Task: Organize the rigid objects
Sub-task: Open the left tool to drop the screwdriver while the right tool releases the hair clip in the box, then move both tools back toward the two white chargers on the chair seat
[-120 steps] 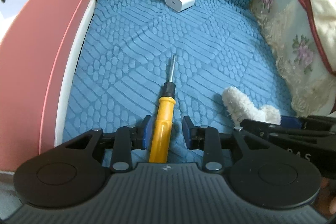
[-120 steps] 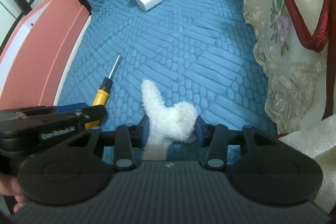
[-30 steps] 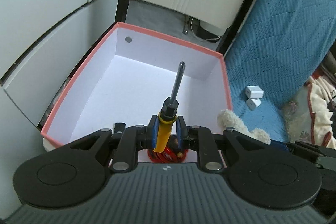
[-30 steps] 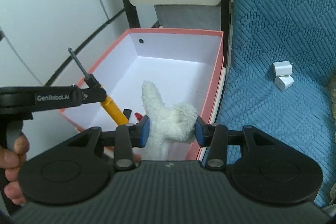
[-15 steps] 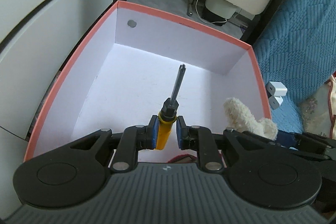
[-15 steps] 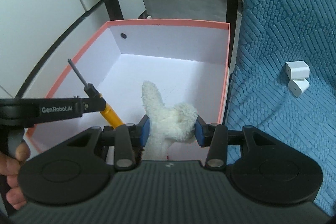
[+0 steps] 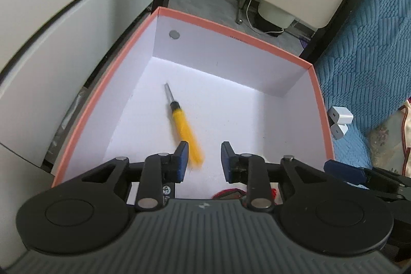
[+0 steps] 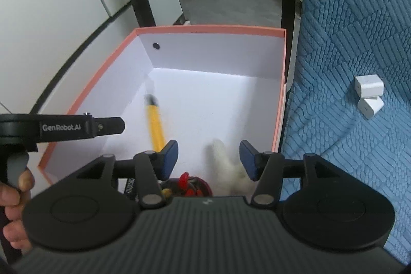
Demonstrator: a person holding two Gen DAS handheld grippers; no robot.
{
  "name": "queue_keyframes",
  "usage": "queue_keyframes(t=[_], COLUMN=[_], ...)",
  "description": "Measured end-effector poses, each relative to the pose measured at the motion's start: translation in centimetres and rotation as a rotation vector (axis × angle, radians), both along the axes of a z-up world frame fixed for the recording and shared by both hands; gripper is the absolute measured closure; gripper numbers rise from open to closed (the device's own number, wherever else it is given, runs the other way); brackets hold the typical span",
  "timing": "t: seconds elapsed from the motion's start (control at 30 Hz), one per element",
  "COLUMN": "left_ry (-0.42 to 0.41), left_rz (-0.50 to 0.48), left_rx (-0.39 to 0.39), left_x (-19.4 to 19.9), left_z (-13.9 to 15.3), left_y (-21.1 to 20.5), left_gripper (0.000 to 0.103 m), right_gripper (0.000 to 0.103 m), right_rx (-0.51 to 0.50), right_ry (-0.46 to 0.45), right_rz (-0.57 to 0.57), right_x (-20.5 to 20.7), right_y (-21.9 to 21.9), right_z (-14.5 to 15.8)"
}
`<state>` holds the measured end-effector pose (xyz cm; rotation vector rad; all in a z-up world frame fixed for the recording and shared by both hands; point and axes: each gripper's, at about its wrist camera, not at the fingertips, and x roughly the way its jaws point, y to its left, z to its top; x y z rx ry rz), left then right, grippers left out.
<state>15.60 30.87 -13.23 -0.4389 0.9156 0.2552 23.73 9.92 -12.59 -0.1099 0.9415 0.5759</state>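
both my left gripper (image 7: pixel 203 158) and right gripper (image 8: pixel 208 158) have fingers apart over the box (image 7: pixel 318 94), screwdriver (image 7: pixel 183 125) and plush toy (image 8: pixel 226 163) dropping in, next I'd guess the chargers (image 8: pixel 368 95) on the blue cover

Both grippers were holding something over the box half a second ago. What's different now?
Both let go. The left gripper has opened and the screwdriver is dropping, blurred, into the box. The right gripper has opened too, and the white plush toy is falling between its fingers. The box and the two white chargers on the blue cover have not moved.
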Motion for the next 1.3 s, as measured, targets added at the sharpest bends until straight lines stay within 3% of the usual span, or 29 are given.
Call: queue_keyframes(t=[0.73,1.3], left_ry=[-0.143,-0.201], left_rz=[-0.054,-0.156], left_rx=[0.043,0.061], left_x=[-8.0,-11.6], left_z=[8.3,10.5], left_y=[-9.4,-19.1], left_gripper=[0.071,0.071], right_gripper=[0.047,0.047], right_rx=[0.05,0.037], right_ry=[-0.116,-0.187], right_rz=[-0.014,-0.084], right_x=[-7.6,-12.4], right_y=[-7.6,-16.2], right_z=[5.7,7.1])
